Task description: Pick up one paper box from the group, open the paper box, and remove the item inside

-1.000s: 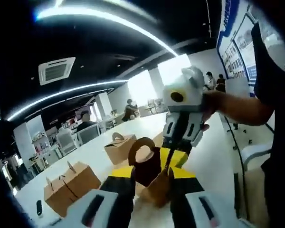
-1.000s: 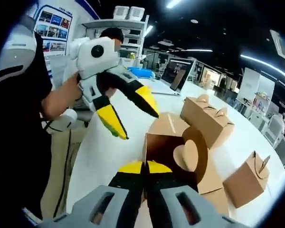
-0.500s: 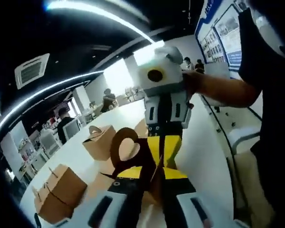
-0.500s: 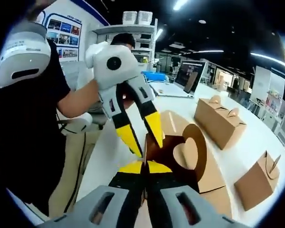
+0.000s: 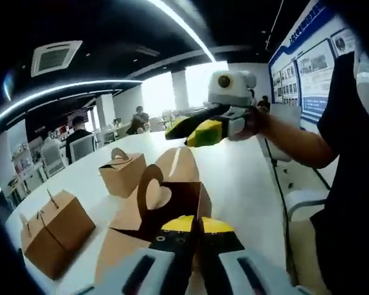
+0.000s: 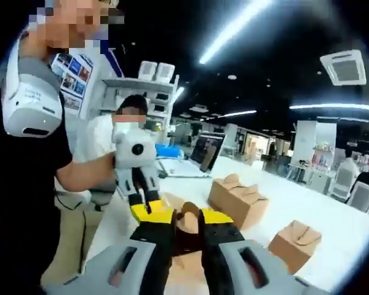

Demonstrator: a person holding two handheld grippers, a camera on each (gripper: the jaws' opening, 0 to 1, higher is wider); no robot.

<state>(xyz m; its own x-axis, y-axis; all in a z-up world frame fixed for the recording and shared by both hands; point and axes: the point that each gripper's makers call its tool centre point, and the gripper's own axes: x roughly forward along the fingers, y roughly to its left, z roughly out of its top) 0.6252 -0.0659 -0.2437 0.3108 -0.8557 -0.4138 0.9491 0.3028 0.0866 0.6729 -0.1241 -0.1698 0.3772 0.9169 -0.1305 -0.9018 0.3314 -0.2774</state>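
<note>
Paper box (image 5: 166, 206), beside two closed boxes: left gripper (image 5: 190, 222) pinches its flap; right gripper (image 5: 194, 130) parted, empty. Advise steady pinch, lift opposite flap.

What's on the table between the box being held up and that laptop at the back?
In the right gripper view, a closed box sits on the white table between the held box and the laptop.

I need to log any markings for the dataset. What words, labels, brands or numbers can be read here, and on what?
No text can be read.
Blue wall posters: print too small and blurred.
White pad on the person's sleeve: faint grey lettering, illegible.
Brown paper boxes: no print visible.
Laptop screen: nothing legible.
</note>
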